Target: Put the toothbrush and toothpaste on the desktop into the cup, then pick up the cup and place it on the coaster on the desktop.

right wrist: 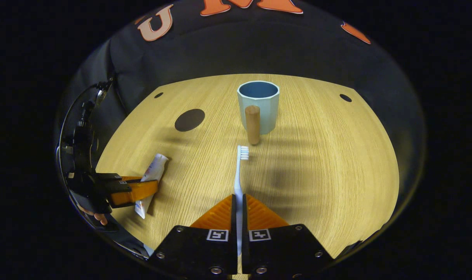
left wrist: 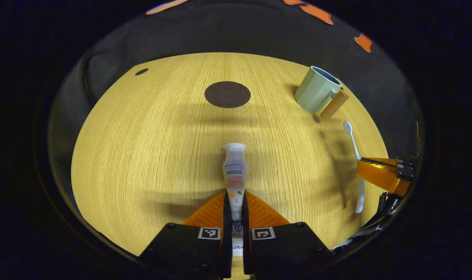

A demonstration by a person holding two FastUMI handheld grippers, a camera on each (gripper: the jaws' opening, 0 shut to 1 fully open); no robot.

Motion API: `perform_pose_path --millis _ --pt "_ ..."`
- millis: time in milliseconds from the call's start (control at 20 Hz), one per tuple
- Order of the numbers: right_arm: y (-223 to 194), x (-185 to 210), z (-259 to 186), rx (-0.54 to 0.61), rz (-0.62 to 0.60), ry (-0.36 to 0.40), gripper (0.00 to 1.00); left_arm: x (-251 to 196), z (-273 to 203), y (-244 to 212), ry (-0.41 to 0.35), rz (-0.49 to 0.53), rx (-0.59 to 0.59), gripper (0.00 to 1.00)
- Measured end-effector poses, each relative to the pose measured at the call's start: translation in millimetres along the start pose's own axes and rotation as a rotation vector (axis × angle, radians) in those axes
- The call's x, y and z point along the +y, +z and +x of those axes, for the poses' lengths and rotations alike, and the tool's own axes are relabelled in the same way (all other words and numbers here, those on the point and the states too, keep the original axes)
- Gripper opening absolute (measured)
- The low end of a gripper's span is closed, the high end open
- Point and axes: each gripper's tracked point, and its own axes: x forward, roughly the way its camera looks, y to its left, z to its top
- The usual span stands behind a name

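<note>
In the left gripper view, the left gripper (left wrist: 236, 202) clamps the toothpaste (left wrist: 235, 171) between both fingers, the tube running straight ahead with its white cap end pointing away over the wooden desktop (left wrist: 142, 155). Beyond the tube's far end, well apart from it, the dark round coaster (left wrist: 227, 94) lies flat and bare on the desktop. To the right in the same view, the right gripper (left wrist: 362, 165) closes on the handle of the white toothbrush (left wrist: 352, 140), whose head points toward the cup (left wrist: 315, 94); the pale green cup stands upright near the far right edge of the desktop, its brown cylindrical handle (left wrist: 334, 105) facing the brush.

In the right gripper view, the right gripper's fingers (right wrist: 220, 214) press on the toothbrush handle from both sides, and the bristled head reaches forward, stopping just short of the cup's wooden handle without touching it. The cup stands directly ahead, its blue interior open at the top. At the left edge of this view, the left gripper grips the toothpaste across its middle, the tube tilted with its cap end toward the coaster, which sits farther back and left of the cup. Part of a hand (right wrist: 98, 217) shows beneath that gripper. Two small dark holes (right wrist: 345, 98) mark the far corners of the desktop
</note>
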Motion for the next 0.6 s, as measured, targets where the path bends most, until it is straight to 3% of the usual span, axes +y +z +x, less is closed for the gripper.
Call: perform_pose_path --millis 300,600 --pt "32 -5 -14 -0.121 0.019 0.032 0.05 -12 28 44 0.017 0.017 -0.069 0.15" --pt "72 -13 -38 -0.279 0.014 0.012 0.05 -24 63 131 0.073 0.075 -0.216 0.15"
